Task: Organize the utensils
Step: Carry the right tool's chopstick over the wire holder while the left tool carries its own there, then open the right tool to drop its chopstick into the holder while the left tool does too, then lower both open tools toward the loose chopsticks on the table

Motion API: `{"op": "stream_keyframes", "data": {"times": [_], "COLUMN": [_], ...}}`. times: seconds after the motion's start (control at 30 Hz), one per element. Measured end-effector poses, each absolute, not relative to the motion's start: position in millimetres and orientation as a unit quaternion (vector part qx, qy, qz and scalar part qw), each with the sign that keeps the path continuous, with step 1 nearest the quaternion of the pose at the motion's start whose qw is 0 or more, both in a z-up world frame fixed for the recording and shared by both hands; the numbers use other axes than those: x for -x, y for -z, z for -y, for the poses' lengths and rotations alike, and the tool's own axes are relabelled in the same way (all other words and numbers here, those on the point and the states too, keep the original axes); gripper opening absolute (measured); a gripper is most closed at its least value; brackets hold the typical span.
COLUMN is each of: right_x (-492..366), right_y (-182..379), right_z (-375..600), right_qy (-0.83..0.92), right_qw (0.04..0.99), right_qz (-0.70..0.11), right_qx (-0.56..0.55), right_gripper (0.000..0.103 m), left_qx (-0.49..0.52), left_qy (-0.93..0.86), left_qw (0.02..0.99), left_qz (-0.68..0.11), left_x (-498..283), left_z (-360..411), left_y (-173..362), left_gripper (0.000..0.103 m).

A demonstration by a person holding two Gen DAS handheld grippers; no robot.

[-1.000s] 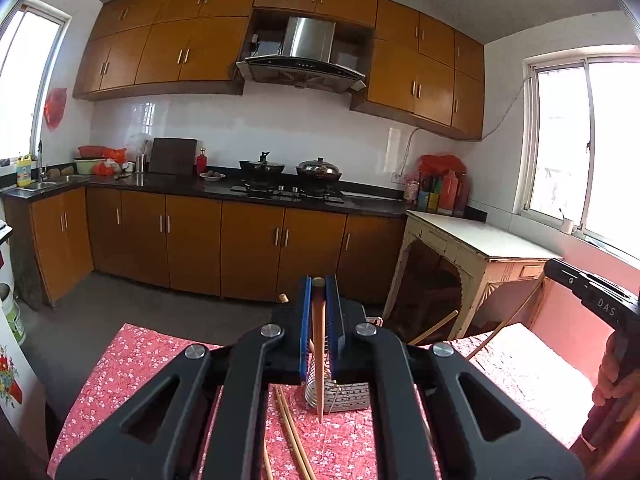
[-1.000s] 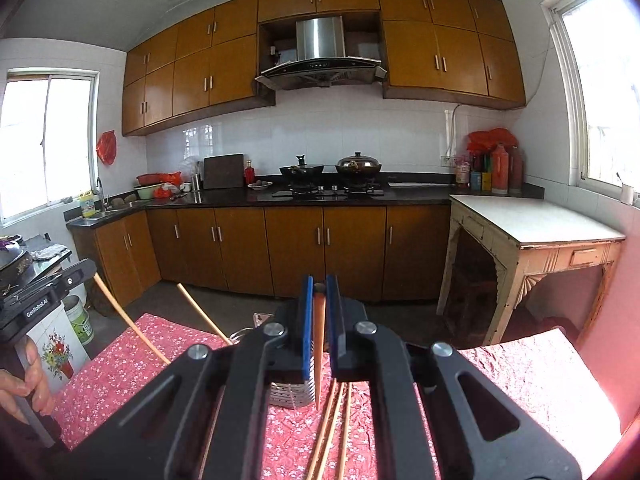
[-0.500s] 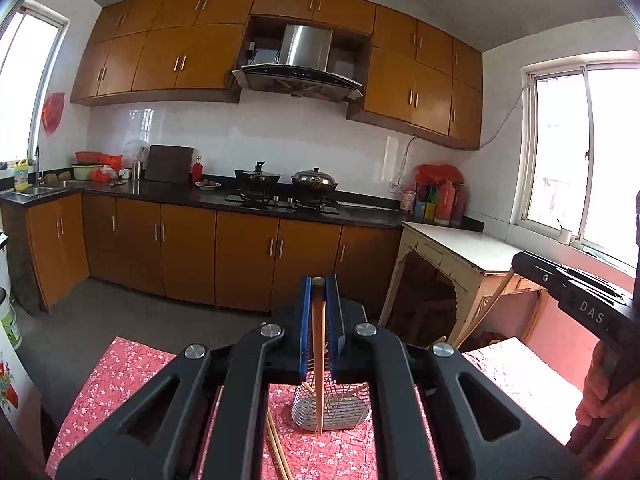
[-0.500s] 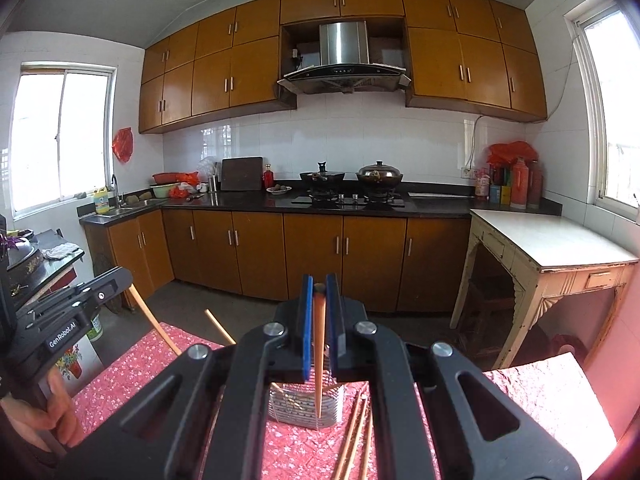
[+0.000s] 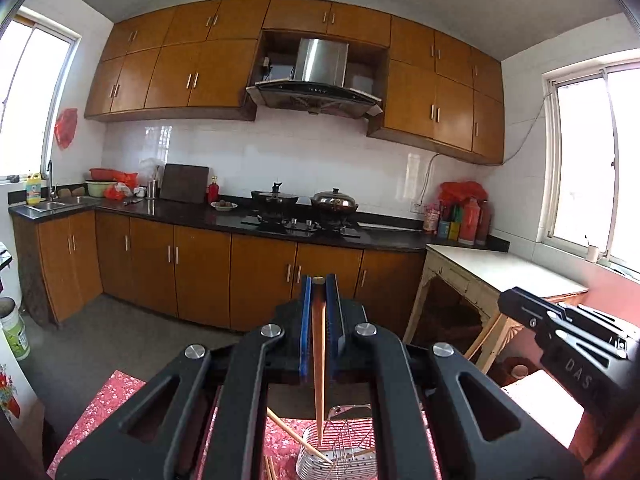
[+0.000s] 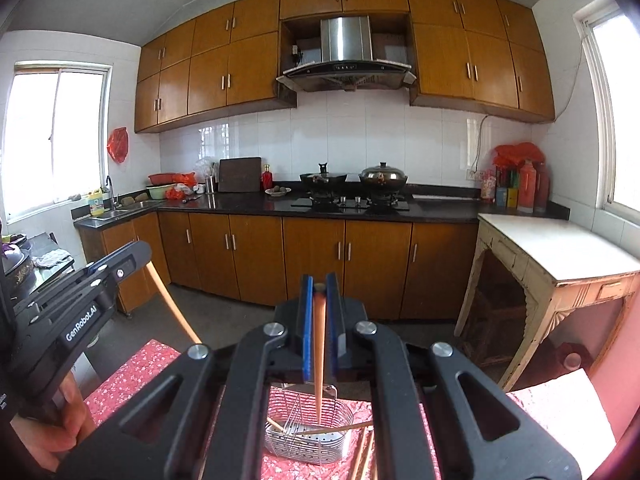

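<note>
My left gripper is shut on a wooden chopstick that hangs tip-down over a metal wire utensil basket. My right gripper is shut on another wooden chopstick, its tip pointing down into the same basket. The basket stands on a red floral tablecloth and holds a couple of chopsticks lying slanted. More chopsticks lie on the cloth beside the basket. Each gripper shows in the other's view, the left one and the right one.
A worn white side table stands to the right. Wooden kitchen cabinets and a black counter with a stove line the far wall. A grey floor lies between them and the table.
Both grippers have risen and tilted up, each keeping its chopstick. The basket has slid lower in both views, and the chopstick tips now hang over it.
</note>
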State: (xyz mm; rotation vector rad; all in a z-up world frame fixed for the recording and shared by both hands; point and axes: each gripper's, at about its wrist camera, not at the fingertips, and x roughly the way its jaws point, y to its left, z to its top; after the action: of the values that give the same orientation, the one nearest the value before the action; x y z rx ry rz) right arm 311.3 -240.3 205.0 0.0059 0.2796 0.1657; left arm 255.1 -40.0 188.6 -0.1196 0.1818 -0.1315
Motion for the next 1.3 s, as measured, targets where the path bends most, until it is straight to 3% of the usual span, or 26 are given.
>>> {"op": "stream_keyframes", "data": {"times": [0.27, 0.33, 0.37, 0.4, 0.43, 0.5, 0.87, 1.07, 1.3], "right_x": [-360.4, -367.1, -367.9, -366.4, -364.5, -359.9, -298.0, -269.4, -264.9], "right_y": [-159.8, -149.7, -145.8, -142.9, -141.6, -141.7, -126.8, -62.2, 57.3], "right_z": [246.3, 246.8, 246.8, 249.0, 251.6, 259.3, 315.1, 336.7, 321.6], "right_qy": [-0.084, -0.076, -0.075, -0.070, -0.063, -0.057, -0.005, 0.018, -0.001], "right_qw": [0.979, 0.977, 0.977, 0.977, 0.978, 0.979, 0.983, 0.972, 0.937], "right_qz": [-0.184, -0.197, -0.200, -0.200, -0.198, -0.194, -0.182, -0.231, -0.349], "right_qx": [-0.029, -0.026, -0.025, -0.024, -0.024, -0.031, -0.031, -0.029, -0.024], "right_gripper": [0.008, 0.011, 0.019, 0.025, 0.031, 0.031, 0.035, 0.035, 0.035], "left_qx": [0.056, 0.055, 0.055, 0.053, 0.051, 0.051, 0.037, 0.026, 0.009], "left_qy": [0.056, 0.049, 0.044, 0.037, 0.033, 0.023, -0.002, -0.019, 0.002], "left_qw": [0.988, 0.986, 0.985, 0.986, 0.986, 0.988, 0.990, 0.985, 0.962], "left_qz": [-0.132, -0.152, -0.155, -0.156, -0.153, -0.146, -0.137, -0.172, -0.274], "left_x": [-287.3, -292.2, -294.0, -292.2, -290.2, -285.4, -230.8, -200.2, -191.8], "left_z": [43.8, 41.8, 40.9, 38.1, 36.2, 30.2, -20.1, -49.7, -55.1], "left_y": [-159.8, -154.6, -154.9, -155.1, -155.7, -159.0, -163.2, -117.6, -15.1], "left_gripper": [0.007, 0.008, 0.008, 0.014, 0.027, 0.039, 0.041, 0.045, 0.045]}}
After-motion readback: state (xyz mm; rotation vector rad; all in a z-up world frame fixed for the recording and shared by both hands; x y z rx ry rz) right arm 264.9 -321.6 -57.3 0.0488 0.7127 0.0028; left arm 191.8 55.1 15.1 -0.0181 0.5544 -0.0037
